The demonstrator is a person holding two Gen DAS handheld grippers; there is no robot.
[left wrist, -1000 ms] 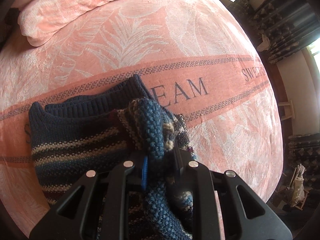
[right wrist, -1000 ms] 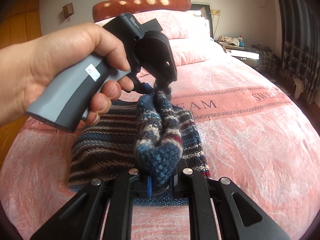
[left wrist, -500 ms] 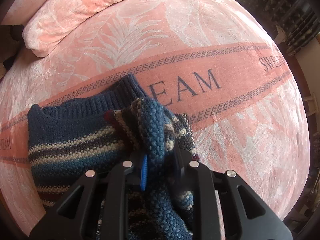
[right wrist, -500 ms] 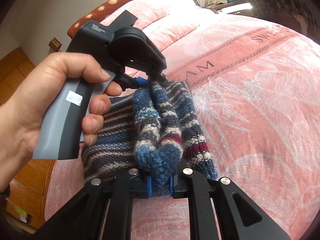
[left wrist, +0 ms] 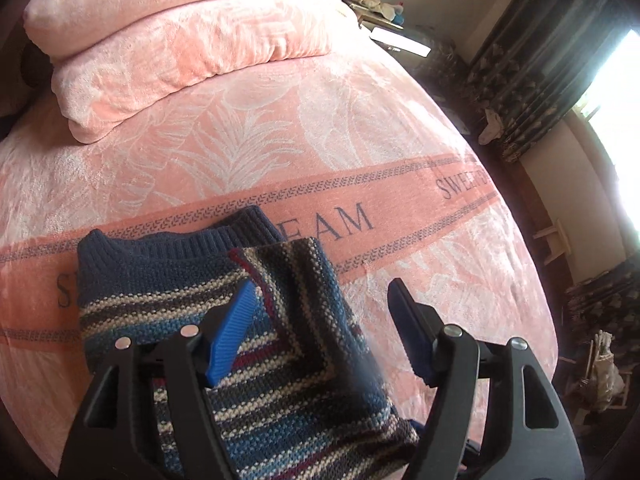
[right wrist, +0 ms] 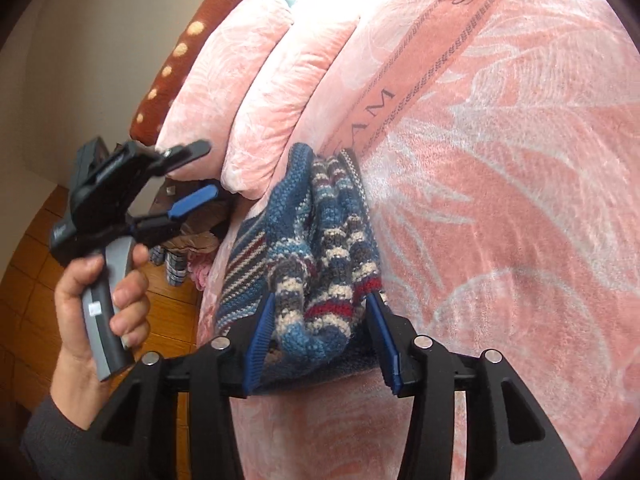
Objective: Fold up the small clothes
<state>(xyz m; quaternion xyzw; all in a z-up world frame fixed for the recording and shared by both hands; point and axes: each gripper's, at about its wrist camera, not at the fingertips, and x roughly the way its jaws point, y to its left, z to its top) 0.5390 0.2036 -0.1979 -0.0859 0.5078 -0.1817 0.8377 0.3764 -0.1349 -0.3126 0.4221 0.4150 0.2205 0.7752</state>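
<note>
A blue, white and maroon striped knit sweater (left wrist: 296, 380) lies on the pink bedspread (left wrist: 280, 140), its right side folded in over the body. My left gripper (left wrist: 320, 286) is open above that folded flap, holding nothing. In the right wrist view the sweater (right wrist: 320, 240) bunches up between the spread blue pads (right wrist: 260, 336) of my right gripper (right wrist: 320, 300), which is open. The left gripper (right wrist: 208, 168) appears there too, lifted off to the left in a hand (right wrist: 92, 292), jaws apart.
Two pink pillows (left wrist: 180, 52) are stacked at the head of the bed, with a brown dotted bolster (right wrist: 176, 64) behind them. A nightstand (left wrist: 384, 12) and dark curtains (left wrist: 532, 60) stand beyond the far side. Wooden floor (right wrist: 24, 260) lies beside the bed.
Both grippers were shut on the sweater's fold and have opened. The flap now lies flat on the sweater. The left gripper has lifted up and away to the left.
</note>
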